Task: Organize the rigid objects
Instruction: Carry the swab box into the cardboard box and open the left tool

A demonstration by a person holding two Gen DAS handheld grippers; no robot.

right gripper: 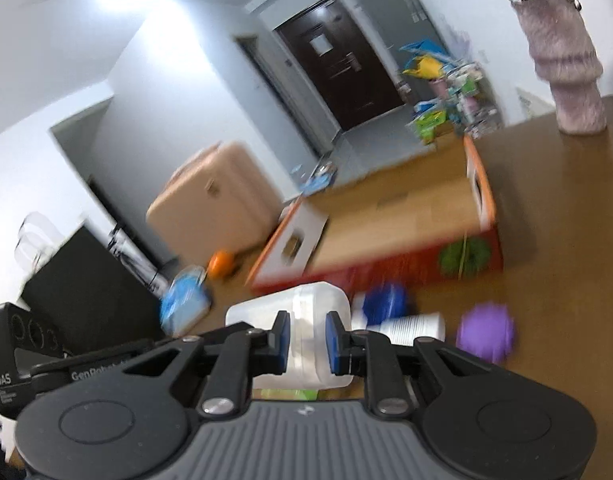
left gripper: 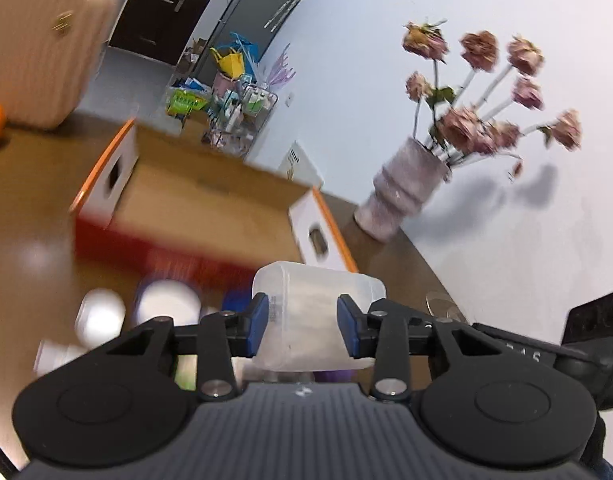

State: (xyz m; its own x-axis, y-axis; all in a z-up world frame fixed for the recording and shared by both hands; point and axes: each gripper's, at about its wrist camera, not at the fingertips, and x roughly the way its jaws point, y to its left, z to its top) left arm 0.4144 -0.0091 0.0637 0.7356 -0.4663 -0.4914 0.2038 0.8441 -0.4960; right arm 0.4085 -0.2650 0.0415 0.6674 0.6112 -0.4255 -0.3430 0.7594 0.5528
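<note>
**Two grippers, each holding a clear plastic container, before an open carton**

Left gripper [left gripper: 302,326]: blue pads closed on a translucent plastic container [left gripper: 318,312], held clear of the table [left gripper: 26,208]. Its own view alone showed, just beyond the fingers, blurred white lids or jars [left gripper: 168,304]; the wall-side end of the carton; and the full bunch of dried pink flowers [left gripper: 478,92] in a ribbed pale vase [left gripper: 402,192] against the white wall.

Right gripper [right gripper: 307,338]: pads narrowed on a second clear plastic container [right gripper: 302,320], also lifted. Only this view showed a purple object [right gripper: 486,330], a blue one [right gripper: 384,300] and a white printed tube [right gripper: 414,326] lying near the carton's front, a blue-and-white packet [right gripper: 186,306] to the left, and a black box [right gripper: 86,292] beyond it.

Common to both views, further off: the open cardboard carton [left gripper: 210,204] with red front and orange-edged white flaps, standing on the brown table; an orange [right gripper: 222,262] beside a pink suitcase [right gripper: 214,196]; then a dark door [right gripper: 338,68] and a cluttered wire rack [left gripper: 242,108]. Both pictures were motion-blurred; small labels could not be read.
</note>
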